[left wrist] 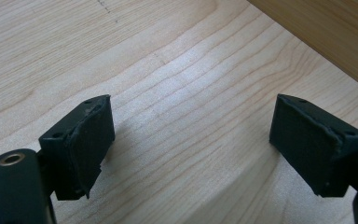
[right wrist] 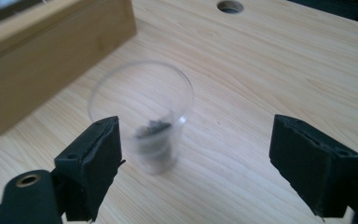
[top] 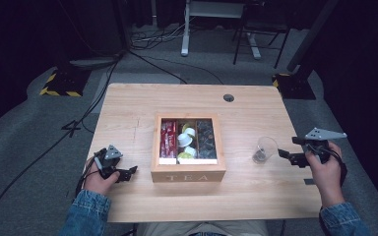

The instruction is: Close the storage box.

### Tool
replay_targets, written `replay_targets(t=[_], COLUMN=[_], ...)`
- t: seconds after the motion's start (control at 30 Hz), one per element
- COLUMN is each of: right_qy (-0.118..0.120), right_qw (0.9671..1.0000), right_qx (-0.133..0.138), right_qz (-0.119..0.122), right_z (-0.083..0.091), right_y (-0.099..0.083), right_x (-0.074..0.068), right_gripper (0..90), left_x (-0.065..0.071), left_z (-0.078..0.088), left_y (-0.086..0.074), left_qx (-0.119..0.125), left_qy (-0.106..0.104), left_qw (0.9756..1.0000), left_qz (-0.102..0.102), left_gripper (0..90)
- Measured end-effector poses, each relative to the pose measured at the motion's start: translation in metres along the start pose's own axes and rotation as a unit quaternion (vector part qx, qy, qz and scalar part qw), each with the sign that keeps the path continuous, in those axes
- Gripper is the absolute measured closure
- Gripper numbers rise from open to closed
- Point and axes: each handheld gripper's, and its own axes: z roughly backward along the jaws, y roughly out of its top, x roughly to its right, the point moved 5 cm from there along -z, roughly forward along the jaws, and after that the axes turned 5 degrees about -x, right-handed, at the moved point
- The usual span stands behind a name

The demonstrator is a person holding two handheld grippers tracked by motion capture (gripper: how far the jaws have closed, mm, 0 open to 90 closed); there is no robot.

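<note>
Right tongs (top: 286,156): spread wide, nothing between them, pointing at the cup from its 3 o'clock side, just beside it
Cup (top: 265,149): clear plastic, upright on the counter (top: 128,103), dark bits at its bottom, at 3 o'clock of the tea box (top: 188,173), apart from it
Left tongs (top: 129,172): spread wide over bare wood, at 9 o'clock of the box

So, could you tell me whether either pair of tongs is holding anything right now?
Nothing is held. The right tongs stand open near the clear cup; the left tongs are open over bare table.
</note>
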Motion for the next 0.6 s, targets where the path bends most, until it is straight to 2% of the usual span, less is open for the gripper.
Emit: replay_targets(t=[0.23,0.33,0.6], right_qy=[-0.018,-0.015,-0.008], right_qw=[0.9996,0.9996,0.9991], right_qx=[0.007,-0.010,-0.026], right_qz=[-0.020,-0.022,-0.032], right_z=[-0.005,-0.011,-0.025], right_y=[-0.026,-0.035,-0.048], right_x=[0.008,0.009,0.011], right_gripper=[17.1,17.3,17.3], left_x=[0.000,0.000,0.000], left_z=[0.000,-0.001,-0.001], left_y=[0.000,0.001,0.001], left_qx=[0.001,0.002,0.001], left_qy=[0.000,0.000,0.000], left_qw=[1.0000,1.0000,1.0000], left_qz=[0.001,0.001,0.000], left_gripper=[14.3,14.3,14.3])
